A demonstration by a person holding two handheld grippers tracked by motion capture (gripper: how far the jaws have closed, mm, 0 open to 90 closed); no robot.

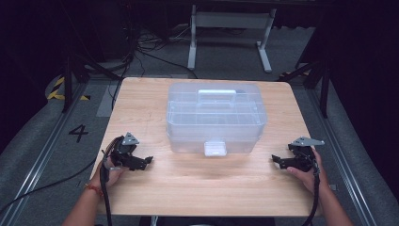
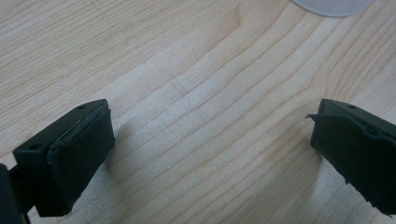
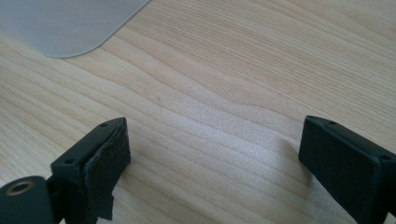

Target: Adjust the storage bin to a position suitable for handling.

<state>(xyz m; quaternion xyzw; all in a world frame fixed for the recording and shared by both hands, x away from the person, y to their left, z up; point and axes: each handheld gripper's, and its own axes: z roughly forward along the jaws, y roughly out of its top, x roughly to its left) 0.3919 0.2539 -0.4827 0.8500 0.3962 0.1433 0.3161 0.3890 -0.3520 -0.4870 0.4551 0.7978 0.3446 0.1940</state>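
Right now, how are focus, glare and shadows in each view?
High view: clear storage box soft but legible, surroundings dark. Left gripper view: wood grain sharp, jaws slightly blurred, faint shadows on table. Right gripper view: similar, box corner hazy.

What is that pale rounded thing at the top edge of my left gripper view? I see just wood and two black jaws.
Observer: It is a corner of a clear plastic box standing mid-table, with a handle on its lid.
Operator: Is the box open?
Observer: The lid looks down, and a small white latch sits on the front wall, facing the person.
Operator: Where is the other gripper?
Observer: The right gripper rests on the table off the box's other side, jaws apart with bare wood between them, pointing inward like the left gripper.
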